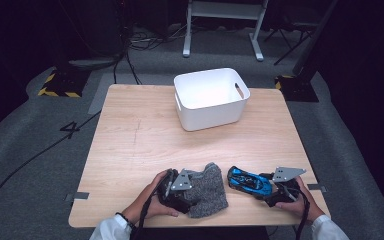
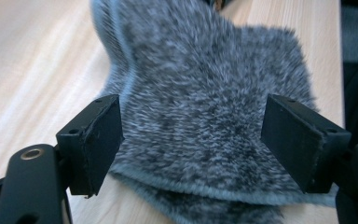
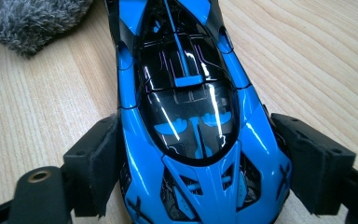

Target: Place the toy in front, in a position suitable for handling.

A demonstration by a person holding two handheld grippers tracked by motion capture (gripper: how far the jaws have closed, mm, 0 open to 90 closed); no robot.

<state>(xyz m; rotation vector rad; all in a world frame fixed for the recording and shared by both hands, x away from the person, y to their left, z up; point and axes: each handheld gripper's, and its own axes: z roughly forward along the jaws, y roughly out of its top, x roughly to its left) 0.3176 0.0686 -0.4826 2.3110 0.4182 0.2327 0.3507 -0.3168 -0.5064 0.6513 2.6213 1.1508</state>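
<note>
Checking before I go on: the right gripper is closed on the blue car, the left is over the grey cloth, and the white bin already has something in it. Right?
Not quite: the high view shows the white bin empty. The rest holds: right gripper grips the blue car, left gripper over the grey cloth.

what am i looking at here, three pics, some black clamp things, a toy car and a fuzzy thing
A person sits at a wooden table with a hand-held gripper in each hand. One picture looks down from above; the other two come from cameras riding on each tool.

The left hand-held gripper has its jaws open over a grey fuzzy cloth, not pinching it.

The right hand-held gripper is closed on the sides of a blue and black toy car.

A white bin stands at the far side.
</note>
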